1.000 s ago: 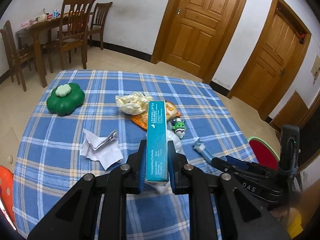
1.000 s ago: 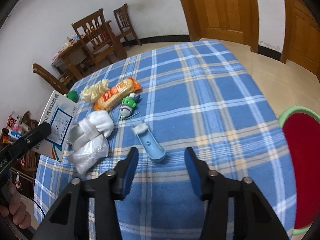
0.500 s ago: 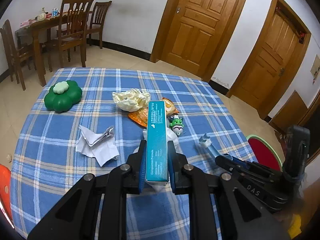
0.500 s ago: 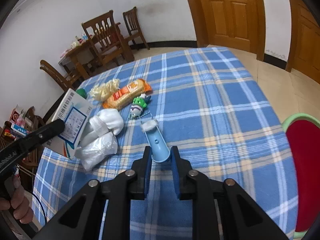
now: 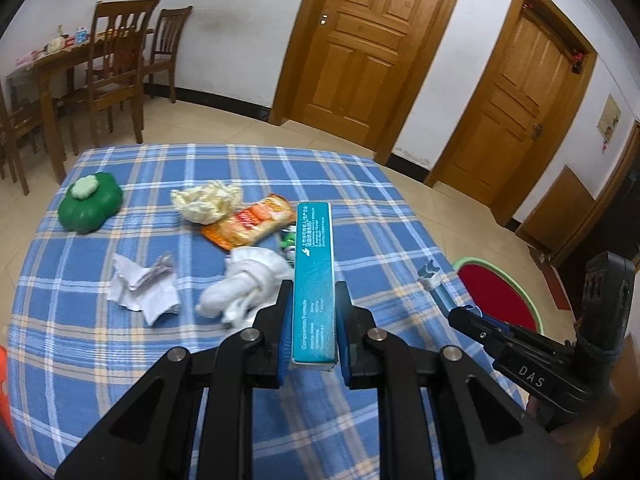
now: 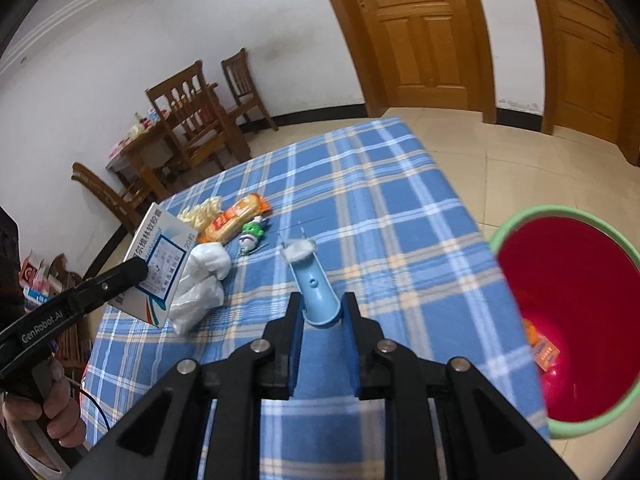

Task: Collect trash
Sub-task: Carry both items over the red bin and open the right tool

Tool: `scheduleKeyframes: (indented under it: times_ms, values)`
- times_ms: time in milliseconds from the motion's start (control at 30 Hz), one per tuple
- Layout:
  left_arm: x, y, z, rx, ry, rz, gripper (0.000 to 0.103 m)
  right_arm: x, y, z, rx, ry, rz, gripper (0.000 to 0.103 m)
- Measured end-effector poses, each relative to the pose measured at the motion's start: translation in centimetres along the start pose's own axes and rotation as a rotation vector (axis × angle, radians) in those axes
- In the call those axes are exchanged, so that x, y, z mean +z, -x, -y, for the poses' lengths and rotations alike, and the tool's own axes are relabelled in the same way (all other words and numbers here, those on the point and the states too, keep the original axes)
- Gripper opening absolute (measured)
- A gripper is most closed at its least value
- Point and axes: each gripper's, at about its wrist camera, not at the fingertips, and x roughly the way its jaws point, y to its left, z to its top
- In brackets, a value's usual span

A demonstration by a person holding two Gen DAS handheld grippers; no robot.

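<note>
So both hands are loaded right now. The left gripper point(image 5: 313, 320) is pinching a teal box point(image 5: 313, 280) edge-up between its pads, lifted over the near edge of the table point(image 5: 120, 360). The right gripper point(image 6: 322, 332) is clamped on the wide end of a little blue scoop point(image 6: 314, 292) that has a white fluffy bit at its far tip, also over the near part of the cloth.

The bin point(image 6: 568, 356), red inside with a green rim, sits on the floor off the table's right edge, at about 3 o'clock in the right view. There's already an orange packet point(image 6: 542, 346) lying in the bottom, so I'd say the job's started but nowhere near done. Neither held piece is over the bin yet.

Still on the cloth: a white bag point(image 5: 248, 280) right past the box, a snack pack point(image 5: 252, 226) and yellowish wad point(image 5: 206, 202) at 11 o'clock, crumpled paper point(image 5: 142, 290) at 9 o'clock, and a green toy point(image 6: 252, 234). The green clover-shaped thing point(image 5: 90, 206) at 10 o'clock may not be trash, can't tell.

View differences: only the right camera looks into the bin and shows the box's printed face. Only the left one shows the paper and clover.
</note>
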Motion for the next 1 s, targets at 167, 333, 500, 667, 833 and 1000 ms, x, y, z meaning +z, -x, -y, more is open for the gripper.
scheduleKeyframes:
  times_ms: [167,333,500,667,833,1000]
  values:
    - [0.0,-0.5,2.0,-0.033,-0.032,-0.014,0.018,-0.4,2.1,1.8,-0.04,-0.043,0.032,0.021]
    - [-0.1,-1.5,4.4,-0.068,-0.075,-0.044,0.019,-0.8,3.8,3.9,-0.086,-0.092,0.052,0.021]
    - [-0.1,-2.8,7.2,-0.101,-0.13,-0.068,0.018,-1.1,5.2,6.4,-0.147,-0.149,0.071,0.021]
    - [-0.2,-4.3,10.0,-0.13,-0.189,-0.092,0.018,-1.5,6.4,9.0,-0.198,-0.203,0.083,0.021]
    - [-0.3,-5.9,12.5,-0.161,-0.236,-0.124,0.018,-2.0,7.1,11.1,-0.241,-0.244,0.092,0.021]
    - [-0.4,-7.7,14.9,-0.186,-0.286,-0.15,0.018,-2.5,7.3,13.0,-0.273,-0.282,0.089,0.021]
